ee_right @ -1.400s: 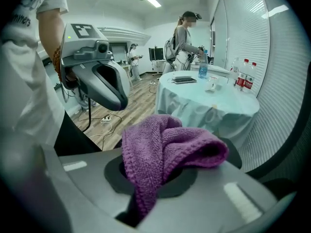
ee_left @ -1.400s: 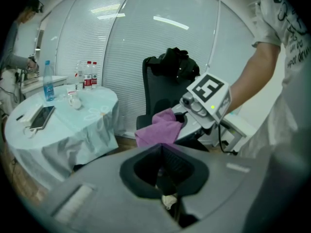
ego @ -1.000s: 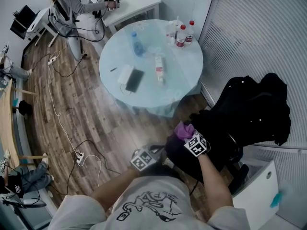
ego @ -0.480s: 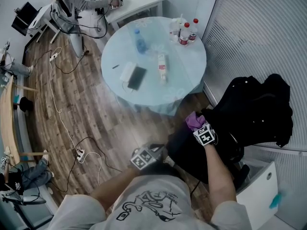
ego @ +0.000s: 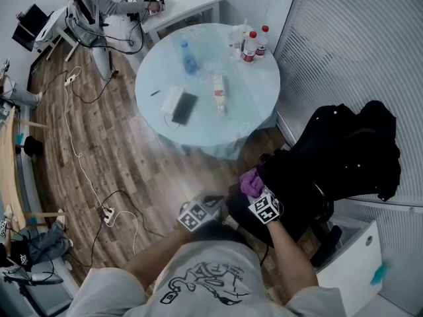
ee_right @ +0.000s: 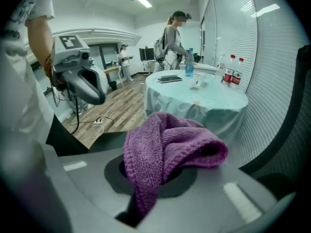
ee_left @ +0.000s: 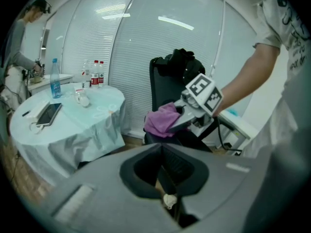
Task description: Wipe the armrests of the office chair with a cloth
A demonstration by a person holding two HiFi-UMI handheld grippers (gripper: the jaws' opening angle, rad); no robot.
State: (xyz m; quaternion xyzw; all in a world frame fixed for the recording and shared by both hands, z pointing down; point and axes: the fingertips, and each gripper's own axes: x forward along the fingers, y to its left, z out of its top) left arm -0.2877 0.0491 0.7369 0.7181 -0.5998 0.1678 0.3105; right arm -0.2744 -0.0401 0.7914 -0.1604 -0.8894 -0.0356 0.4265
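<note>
Forward, cloth [ee_right: 170, 144] bulges from right tongs [ee_right: 151, 181] (bunched).

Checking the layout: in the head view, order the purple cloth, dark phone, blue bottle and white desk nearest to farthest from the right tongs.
1. Purple cloth, in the right tongs.
2. Dark phone, near side of table.
3. Blue bottle, table's far side.
4. White desk, beyond it.

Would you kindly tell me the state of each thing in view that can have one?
purple cloth, bunched, clamped in the right gripper.
right gripper, shut on the purple cloth.
left gripper, shut, empty.
office chair, upright, dark garment draped over its back.
red-capped bottles, upright, capped.
phone, flat on the round table, screen dark.
</note>
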